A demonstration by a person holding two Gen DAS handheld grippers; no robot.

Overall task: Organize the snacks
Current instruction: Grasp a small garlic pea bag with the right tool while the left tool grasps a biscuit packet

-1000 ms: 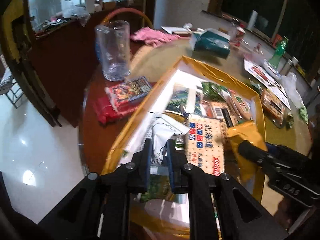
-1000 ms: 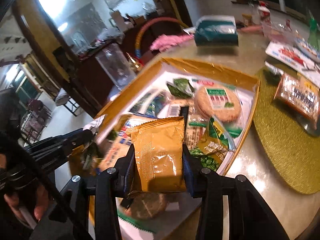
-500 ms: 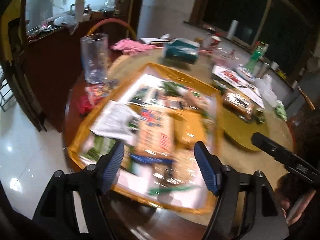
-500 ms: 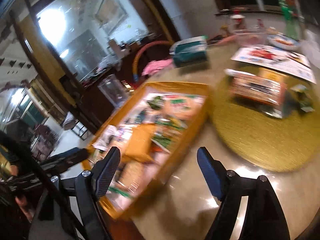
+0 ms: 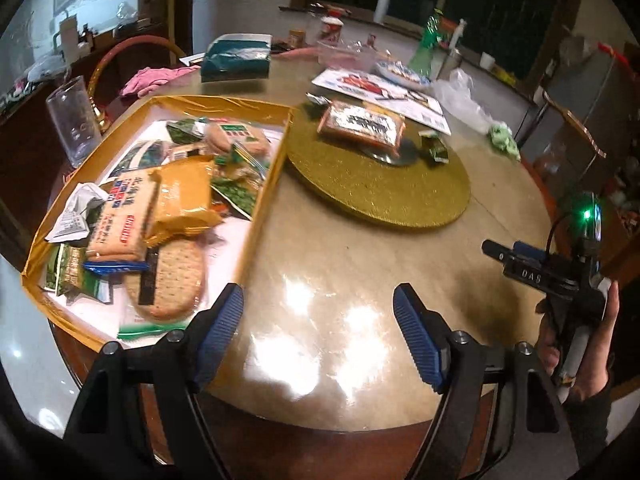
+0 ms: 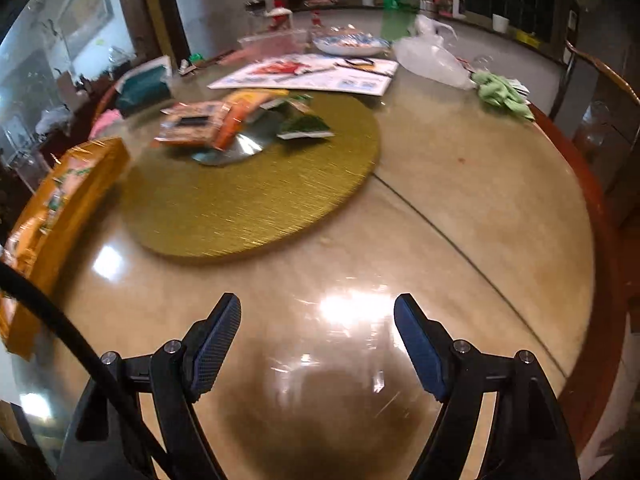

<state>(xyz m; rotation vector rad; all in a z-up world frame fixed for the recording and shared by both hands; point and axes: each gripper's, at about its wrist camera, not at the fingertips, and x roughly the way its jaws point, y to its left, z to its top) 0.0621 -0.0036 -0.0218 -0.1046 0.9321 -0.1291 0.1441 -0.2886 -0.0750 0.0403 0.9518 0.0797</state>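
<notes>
My left tool (image 5: pixel 318 338) hangs over bare counter (image 5: pixel 340 264) with its jaws opening and nothing between them. The gold tray (image 5: pixel 264 200) of snacks lies just left of it, its near corner close beside my left finger. In the tray the yellow pack (image 5: pixel 186 196) lies across the middle, long axis running near to far, leaning a little left at the far end. The cracker pack (image 5: pixel 122 216) sits touching its left side, long axis the same way. A round biscuit (image 5: pixel 172 280) lies nearest me, partly under both. More small packets crowd the tray's far half; I cannot tell them apart well.

My right tool (image 6: pixel 318 340) is also wide apart and empty, over glossy counter (image 6: pixel 460 208). From it, the tray (image 6: pixel 60 196) is well off to the left, blurred. The gold mat (image 6: pixel 256 192) lies ahead and left of it. On the mat's far part an orange pack (image 6: pixel 200 124) rests on a silver disc (image 6: pixel 244 144), long axis running left to right, with a green packet (image 6: pixel 306 126) just right of it.

In the left view my right hand (image 5: pixel 584 344) grips that tool's handle at far right.
</notes>
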